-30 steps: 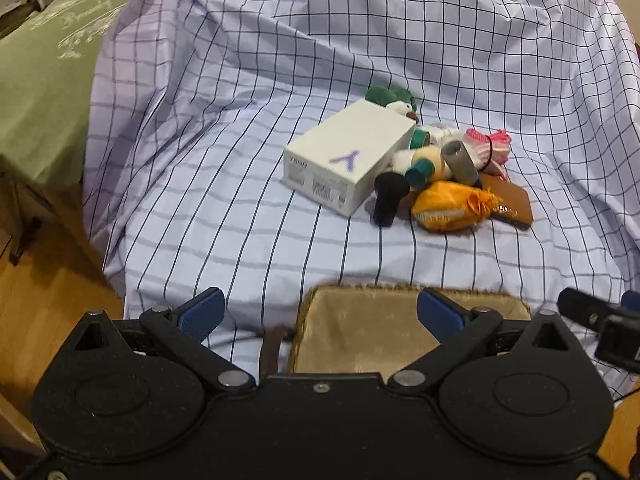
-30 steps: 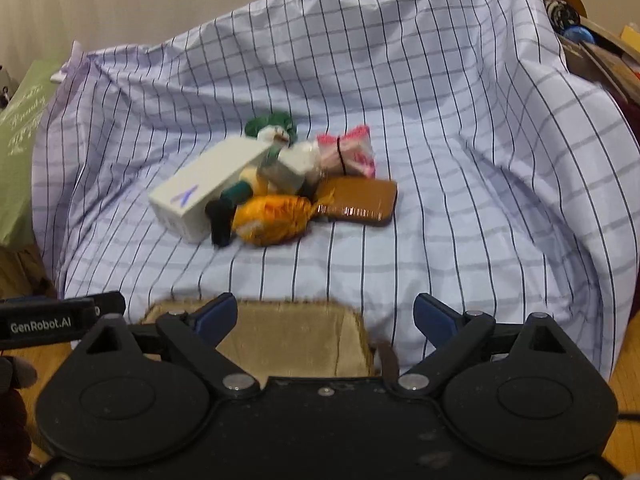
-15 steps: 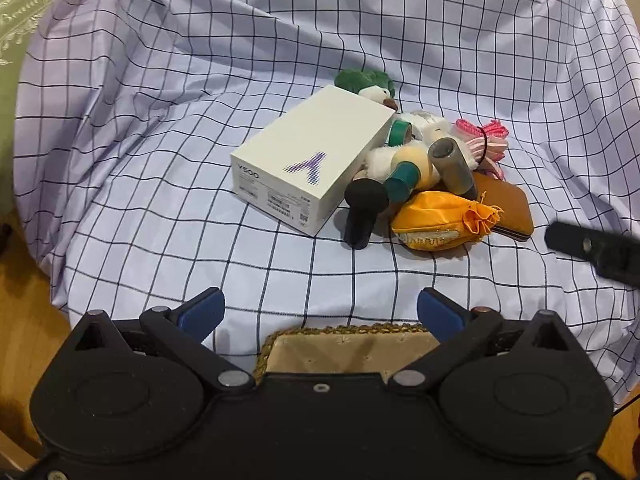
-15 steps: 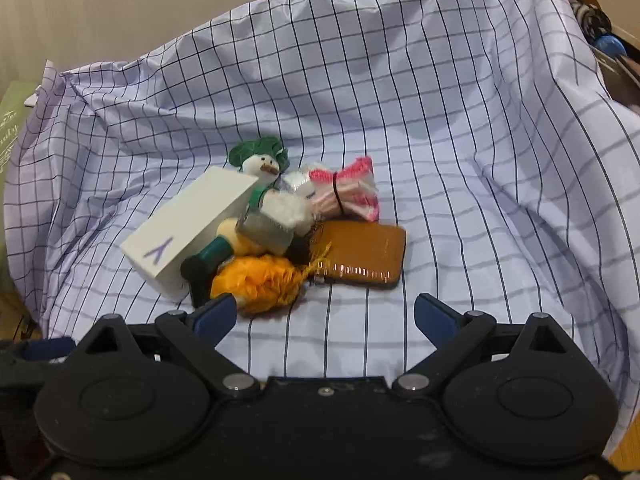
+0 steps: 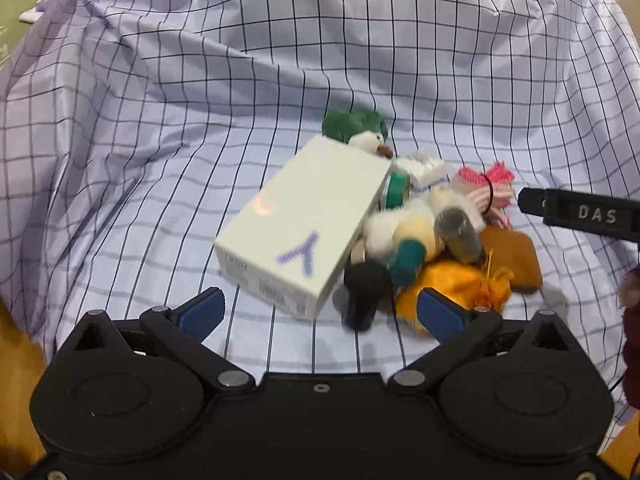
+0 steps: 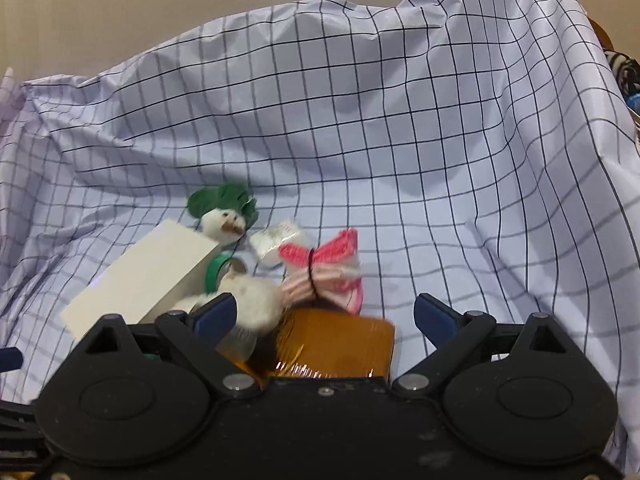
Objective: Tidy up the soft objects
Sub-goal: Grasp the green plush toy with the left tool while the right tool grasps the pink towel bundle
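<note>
A pile lies on the checked cloth. It holds a white box with a purple Y, a plush snowman with a green hat, a white fluffy toy, a pink striped bundle, an orange pouch, a brown wallet and a black cylinder. My left gripper is open, just in front of the box and black cylinder. My right gripper is open over the wallet, near the pink bundle and white toy.
The checked cloth rises in folds behind and to both sides of the pile. The right gripper's black body shows at the right edge of the left wrist view. Wooden floor shows at the lower left.
Both grippers have moved forward toward the pile, which looks larger and closer. The tan basket in front has dropped out of view. Both stay open.
</note>
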